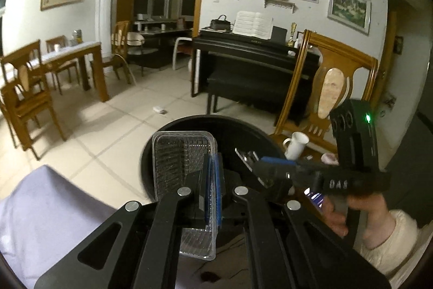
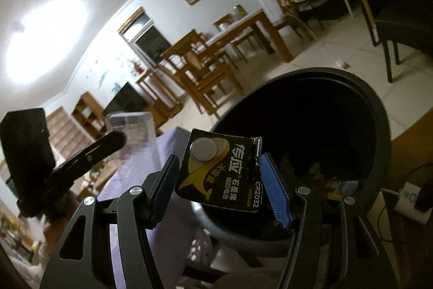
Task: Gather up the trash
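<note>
A: Where's the bin (image 1: 162,151)?

B: On the tiled floor, right in front of both grippers. It's round, black and open-topped. From the right wrist view its rim (image 2: 379,110) fills the right half, and low inside it there's some dark rubbish I can't make out.

A: What has the left gripper (image 1: 212,180) got?

B: Its jaws are pressed fully together on the wall of a clear plastic tray (image 1: 178,161). The tray stands on edge, its open side to the left, over the near left rim of the bin. The tray itself looks empty.

A: And the right gripper (image 2: 219,180)?

B: About half open, with a black-and-yellow battery card (image 2: 224,172) across the gap, its edges against both blue pads. One coin cell (image 2: 204,149) sits in the card's top corner. The card hangs over the near rim of the bin.

A: Anything beside the bin?

B: A white mug (image 1: 296,144) just right of it, and a lilac cloth (image 1: 48,210) to its left.
</note>
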Demonstrator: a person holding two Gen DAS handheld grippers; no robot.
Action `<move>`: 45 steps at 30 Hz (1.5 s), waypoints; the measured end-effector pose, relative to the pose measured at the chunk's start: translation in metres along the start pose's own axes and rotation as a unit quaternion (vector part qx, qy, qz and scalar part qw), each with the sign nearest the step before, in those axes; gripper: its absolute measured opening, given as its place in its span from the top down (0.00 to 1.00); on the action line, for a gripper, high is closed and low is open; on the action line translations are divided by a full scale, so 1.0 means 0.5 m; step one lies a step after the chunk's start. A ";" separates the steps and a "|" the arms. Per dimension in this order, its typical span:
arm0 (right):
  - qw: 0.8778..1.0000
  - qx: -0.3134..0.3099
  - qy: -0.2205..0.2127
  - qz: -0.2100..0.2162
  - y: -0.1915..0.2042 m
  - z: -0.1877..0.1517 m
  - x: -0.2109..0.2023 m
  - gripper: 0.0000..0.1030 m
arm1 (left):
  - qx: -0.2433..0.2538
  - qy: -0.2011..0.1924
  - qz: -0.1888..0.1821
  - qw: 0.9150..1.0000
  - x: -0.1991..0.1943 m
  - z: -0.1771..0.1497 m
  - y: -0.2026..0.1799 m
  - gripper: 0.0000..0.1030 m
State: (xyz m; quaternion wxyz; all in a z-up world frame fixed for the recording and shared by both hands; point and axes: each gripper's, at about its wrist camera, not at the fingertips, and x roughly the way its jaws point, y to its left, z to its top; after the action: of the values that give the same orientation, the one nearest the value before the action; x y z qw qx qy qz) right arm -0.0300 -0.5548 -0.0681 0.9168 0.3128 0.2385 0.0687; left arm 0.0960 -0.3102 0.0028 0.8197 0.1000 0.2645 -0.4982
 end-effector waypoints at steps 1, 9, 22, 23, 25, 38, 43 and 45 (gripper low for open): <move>1.000 0.004 -0.001 -0.002 -0.011 0.002 0.002 0.39 | -0.006 0.004 -0.011 1.000 0.022 0.005 0.003 0.96; 1.000 0.026 -0.009 -0.013 -0.077 0.010 -0.002 0.36 | -0.016 0.026 -0.029 0.999 0.114 0.014 0.007 0.95; 0.999 0.025 -0.010 -0.017 -0.061 -0.004 -0.005 0.21 | -0.019 0.001 0.036 0.999 0.046 0.007 0.015 0.13; 1.000 0.015 -0.007 -0.014 -0.040 -0.009 -0.002 0.20 | -0.022 -0.004 0.043 0.999 0.033 0.006 0.018 0.09; 1.000 -0.003 -0.003 -0.008 0.004 -0.013 0.004 0.18 | -0.030 -0.014 0.061 0.998 -0.006 -0.003 0.029 0.06; 0.975 -0.198 0.064 0.079 0.476 -0.132 0.183 0.05 | -0.143 -0.038 0.303 0.941 -0.385 -0.169 0.181 0.05; 0.957 -0.263 0.060 0.102 0.634 -0.207 0.252 0.05 | -0.182 -0.055 0.380 0.905 -0.519 -0.245 0.221 0.05; 0.951 -0.286 0.052 0.104 0.675 -0.237 0.273 0.05 | -0.204 -0.061 0.399 0.892 -0.566 -0.277 0.235 0.05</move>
State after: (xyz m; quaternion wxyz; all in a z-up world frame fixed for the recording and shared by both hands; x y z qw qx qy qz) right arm 0.0405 -0.1852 0.0008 0.9420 0.0566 0.2227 0.2448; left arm 0.0491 0.0221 0.0257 0.9664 -0.0027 0.2472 -0.0701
